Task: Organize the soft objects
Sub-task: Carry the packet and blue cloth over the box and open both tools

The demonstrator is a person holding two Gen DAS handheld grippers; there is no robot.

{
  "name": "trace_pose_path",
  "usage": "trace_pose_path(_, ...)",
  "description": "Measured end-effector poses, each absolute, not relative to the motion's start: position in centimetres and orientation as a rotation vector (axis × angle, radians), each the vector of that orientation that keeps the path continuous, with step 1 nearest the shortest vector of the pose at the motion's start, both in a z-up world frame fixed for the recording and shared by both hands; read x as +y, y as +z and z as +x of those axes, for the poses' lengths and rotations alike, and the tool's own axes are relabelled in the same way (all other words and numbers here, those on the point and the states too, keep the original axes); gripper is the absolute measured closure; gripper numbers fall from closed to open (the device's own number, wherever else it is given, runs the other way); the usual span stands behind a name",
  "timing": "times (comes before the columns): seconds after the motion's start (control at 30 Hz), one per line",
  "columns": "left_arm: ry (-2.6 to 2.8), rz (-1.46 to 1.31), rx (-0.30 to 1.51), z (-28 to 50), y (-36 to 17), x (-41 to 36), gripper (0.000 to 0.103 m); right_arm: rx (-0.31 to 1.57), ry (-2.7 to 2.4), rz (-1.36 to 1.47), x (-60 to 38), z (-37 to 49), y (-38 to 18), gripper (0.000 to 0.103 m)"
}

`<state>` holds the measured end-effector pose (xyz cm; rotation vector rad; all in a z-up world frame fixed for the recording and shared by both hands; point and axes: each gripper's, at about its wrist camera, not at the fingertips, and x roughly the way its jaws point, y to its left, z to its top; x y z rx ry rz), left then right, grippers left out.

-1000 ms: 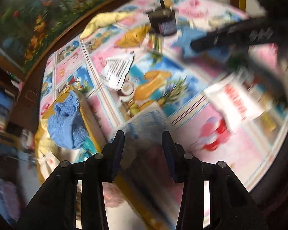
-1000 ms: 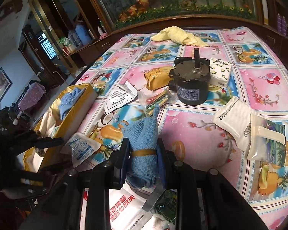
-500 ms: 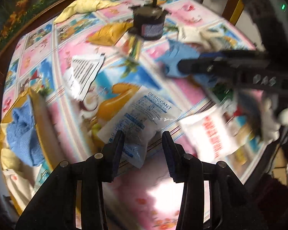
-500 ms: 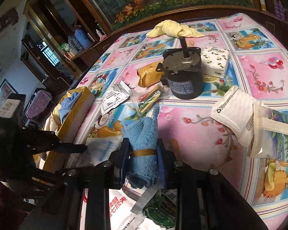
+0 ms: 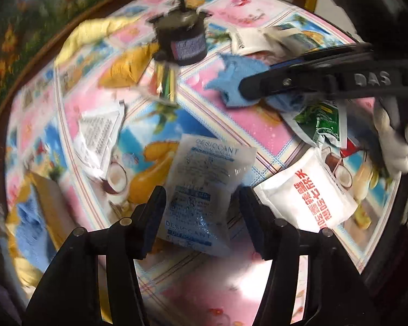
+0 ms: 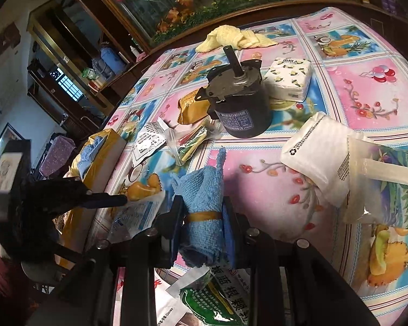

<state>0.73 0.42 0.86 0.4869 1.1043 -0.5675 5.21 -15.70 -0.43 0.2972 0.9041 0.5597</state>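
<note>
My right gripper point(image 6: 202, 217) is shut on a rolled blue towel point(image 6: 202, 190) bound with a tan band, held just above the table; it also shows in the left wrist view point(image 5: 236, 81). My left gripper point(image 5: 202, 203) is open, its jaws standing either side of a white desiccant packet point(image 5: 204, 187) lying flat on the tablecloth; the packet also shows in the right wrist view point(image 6: 138, 212). A yellow box point(image 6: 100, 160) at the table's left edge holds another blue towel point(image 6: 91, 152). A yellow towel point(image 6: 231, 38) lies at the far edge.
A black motor point(image 6: 239, 100) stands mid-table beside a tissue pack point(image 6: 291, 78), a gold packet point(image 6: 190, 106) and a white sachet point(image 6: 149, 141). White bags point(image 6: 326, 157) lie right. A red-lettered white packet point(image 5: 310, 198) and a green packet point(image 5: 321, 122) lie near me.
My left gripper swung from the yellow box toward the table's middle, opened wider and now straddles the desiccant packet. My right gripper kept hold of the blue towel and barely moved.
</note>
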Motion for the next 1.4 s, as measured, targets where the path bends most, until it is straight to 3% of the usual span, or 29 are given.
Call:
trace_pose_path(0.17,-0.527,0.351,1.086,1.6,1.3,1.4,0.07,0.908,0.563,0.302,-15.8,5.3,-0.6,0.077)
trace_pose_path(0.4,-0.536,0.152,1.049,-0.4,3.2,3.4,0.077,0.878,0.55,0.285,-15.9,4.6,0.6,0.077)
trace_pose_path(0.6,-0.577,-0.111,0.934,-4.3,6.4,7.4,0.077,0.857,0.579,0.282,-14.6,3.6,2.5,0.077)
trace_pose_path(0.8,-0.426,-0.3,0.802,-10.1,9.6,16.0,0.077,0.83,0.694,0.201,-8.9,1.9,5.4,0.077)
trace_pose_path(1.0,-0.098,-0.267,0.811,-13.8,8.3,23.1,0.077,0.839,0.834,0.105,-1.0,0.7,6.7,0.077)
trace_pose_path(1.23,0.116,-0.139,0.898,-13.6,4.7,24.4,0.075,0.901,0.912,-0.023,8.2,0.4,5.2,0.077)
trace_pose_path(1.4,0.162,-0.184,0.859,-14.3,4.8,26.7,0.071,0.951,0.903,-0.093,12.1,1.0,3.1,0.077)
